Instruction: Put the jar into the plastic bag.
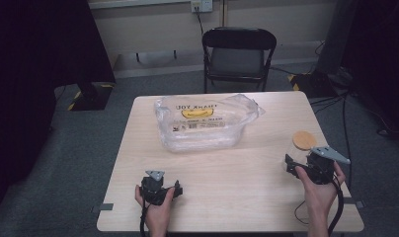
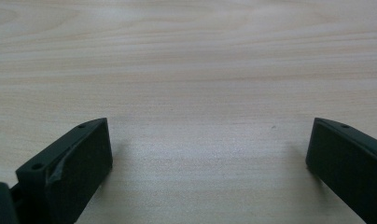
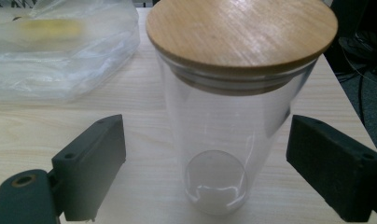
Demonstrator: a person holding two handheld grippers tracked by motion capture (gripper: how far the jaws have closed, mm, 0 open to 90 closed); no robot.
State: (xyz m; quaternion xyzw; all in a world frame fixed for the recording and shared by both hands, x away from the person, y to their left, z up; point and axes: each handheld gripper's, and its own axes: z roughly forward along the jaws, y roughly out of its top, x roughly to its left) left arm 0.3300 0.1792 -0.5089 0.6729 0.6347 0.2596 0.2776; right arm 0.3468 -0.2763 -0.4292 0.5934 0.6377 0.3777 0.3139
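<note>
One pale wood table point(image 1: 227, 197), grey carpet point(image 1: 64, 163), folding chair point(image 1: 238, 54).

Bare recording lab, black curtains point(image 1: 34, 44), folding chair point(image 1: 238, 52), floor cables point(image 1: 336, 98)

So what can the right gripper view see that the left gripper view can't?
The right gripper view alone has a clear glass jar with a round wooden lid, standing between the right gripper jaws with gaps on both sides, and a crinkly plastic bag behind it. The left gripper view alone has the left gripper, jaws wide apart with nothing between them. Both have the pale wooden table and two black jaws at the bottom.
</note>
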